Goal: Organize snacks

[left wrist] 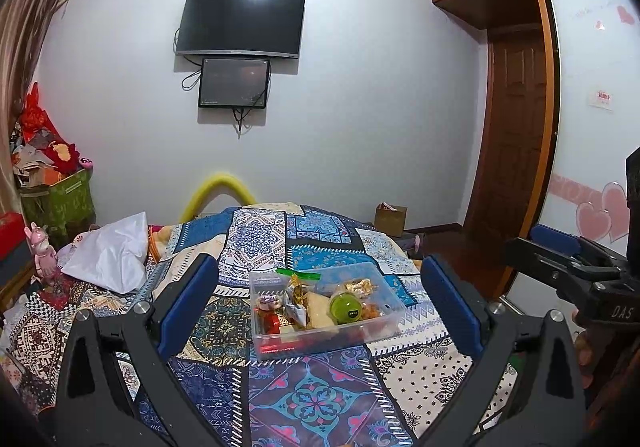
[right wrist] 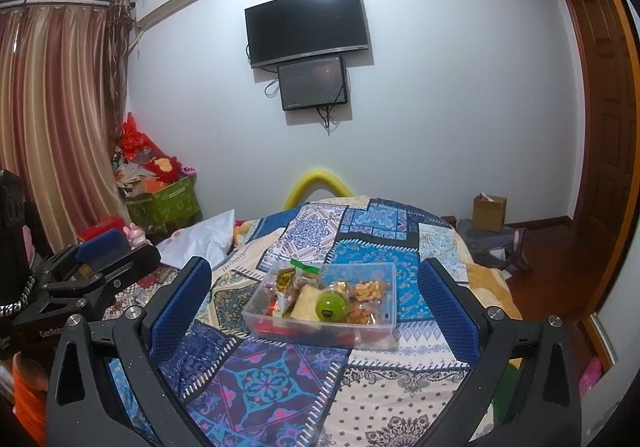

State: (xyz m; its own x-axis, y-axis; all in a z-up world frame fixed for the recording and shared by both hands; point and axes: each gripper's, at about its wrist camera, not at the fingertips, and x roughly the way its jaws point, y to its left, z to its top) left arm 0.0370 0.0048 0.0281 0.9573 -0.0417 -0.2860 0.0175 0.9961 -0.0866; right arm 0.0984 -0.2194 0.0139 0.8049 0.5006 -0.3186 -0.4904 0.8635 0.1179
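So the box (left wrist: 320,311) of snacks is sitting mid-quilt (left wrist: 320,399), and both the left gripper (left wrist: 320,303) and right gripper (right wrist: 316,303) are hovering wide open short of it, holding nothing. I'd be coming down onto one item near the box's front, like the green ball (left wrist: 346,309), not the pile.

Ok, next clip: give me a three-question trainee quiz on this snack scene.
1. True or false: the snacks lie loose on the quilt.
2. Which is round and green in the box? A) a ball-shaped pack B) a bottle C) a cup
3. Fill in: both the left gripper and the right gripper are ____ and hold nothing.

Key: 1 false, they sit in the clear box; 2 A; 3 open.
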